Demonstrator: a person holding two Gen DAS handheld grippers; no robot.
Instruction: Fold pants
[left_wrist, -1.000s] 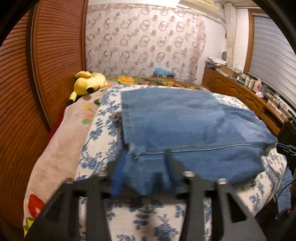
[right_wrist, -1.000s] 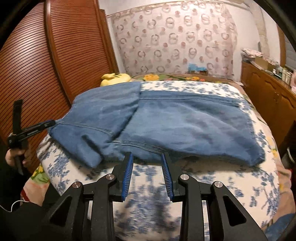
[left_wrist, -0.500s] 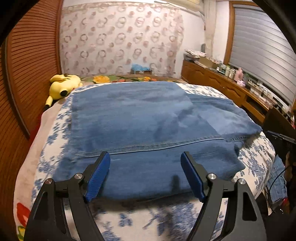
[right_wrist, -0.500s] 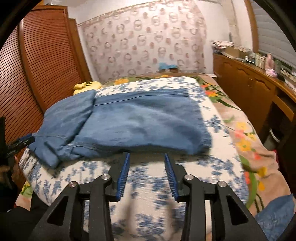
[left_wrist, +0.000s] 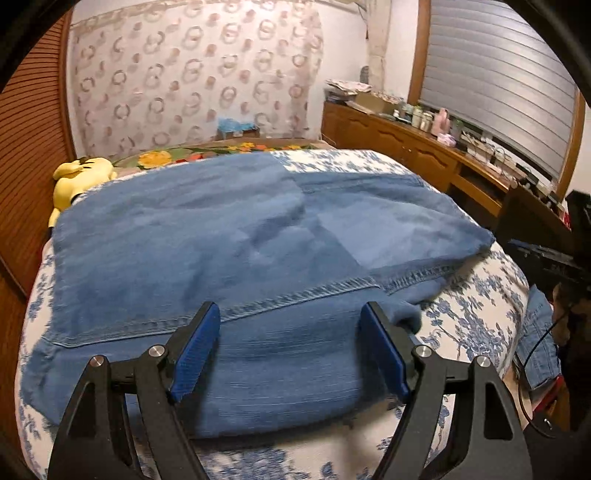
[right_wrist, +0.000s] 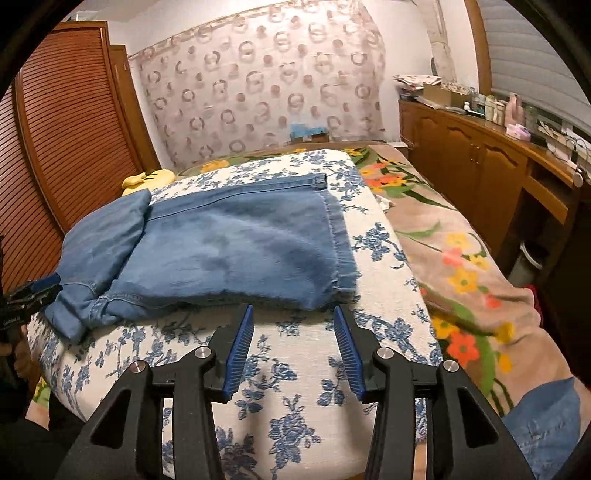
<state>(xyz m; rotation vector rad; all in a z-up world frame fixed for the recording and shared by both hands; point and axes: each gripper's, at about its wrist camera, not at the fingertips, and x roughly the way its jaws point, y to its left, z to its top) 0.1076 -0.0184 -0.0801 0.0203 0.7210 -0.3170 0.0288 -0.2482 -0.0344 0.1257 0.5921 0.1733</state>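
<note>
Bedroom bed (right_wrist: 369, 295): jeans (right_wrist: 240, 243) lie folded over once, more folds likely; left gripper (left_wrist: 290, 347) wide and empty, right gripper (right_wrist: 293, 347) opening, empty.

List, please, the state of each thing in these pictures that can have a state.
jeans: folded over once, lying flat on the bed, held by nothing.
left gripper: jaws wide open above the near edge of the jeans, nothing between the pads.
right gripper: jaws opening, empty, over the bare floral cover.
yellow plush toy: lying at the far side of the bed.
window shutter: lowered.
</note>
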